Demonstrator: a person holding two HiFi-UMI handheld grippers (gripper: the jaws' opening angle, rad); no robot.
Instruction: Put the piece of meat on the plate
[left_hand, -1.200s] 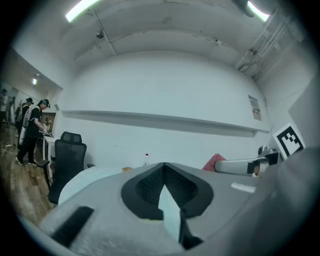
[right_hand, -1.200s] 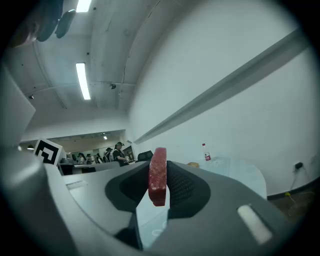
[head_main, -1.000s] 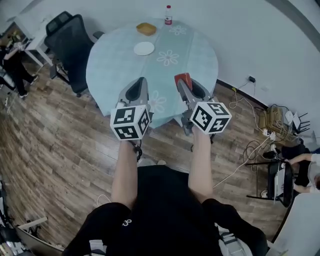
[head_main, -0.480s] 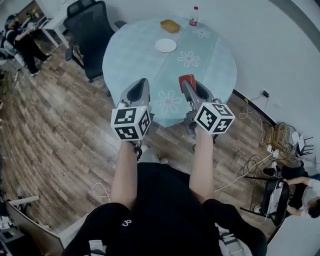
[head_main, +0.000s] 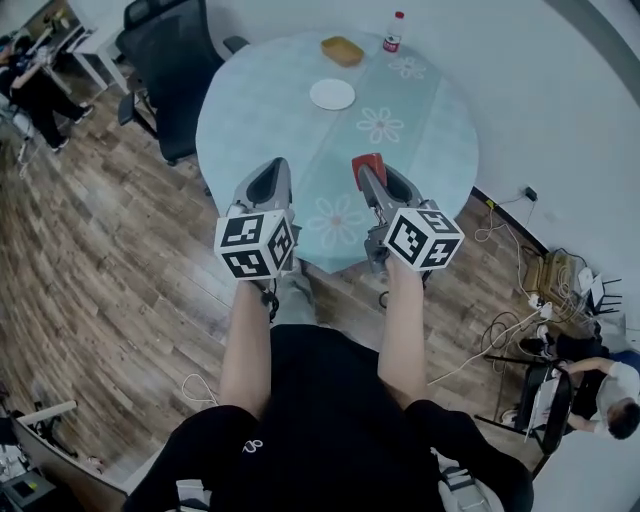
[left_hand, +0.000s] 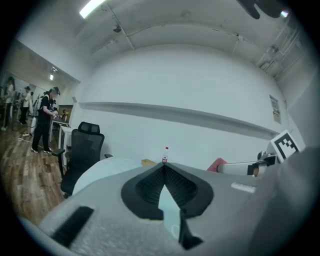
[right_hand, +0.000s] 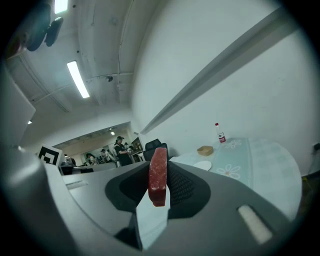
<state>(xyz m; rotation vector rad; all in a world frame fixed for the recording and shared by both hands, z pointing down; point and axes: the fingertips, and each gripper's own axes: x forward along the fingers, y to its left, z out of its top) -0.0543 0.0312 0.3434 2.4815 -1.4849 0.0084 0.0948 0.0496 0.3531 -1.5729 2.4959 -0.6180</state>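
Right gripper (head_main: 370, 180): jaws clamped on the piece of meat (right_hand: 158, 175), one pad against each broad face. Left gripper (left_hand: 164, 166): jaws together at the tips, nothing between them.

Condition of the piece of meat: a flat slab, deep red with fine pale flecks across the surface. It stands upright between the right gripper's pads, its narrow edge turned back along the jaws. The edge is straight and the lower corners are rounded. The lower end hangs clear below the pads and the upper end reaches the tips. In the head view it shows as a red block at the very front of that gripper.

Position: the two grippers are side by side, a little apart, both pointing forward over the near edge of the round table (head_main: 250, 120), which carries a pale blue cloth with white flowers.

The plate (head_main: 332, 94) is white, round and bare. It lies on the cloth well ahead of both sets of tips, roughly on a line between the two grippers. The piece of meat is well apart from it.

Beyond the plate, further ahead of the right gripper, stand a tan basket (head_main: 342, 50) and a bottle (head_main: 395, 32) with a red cap.
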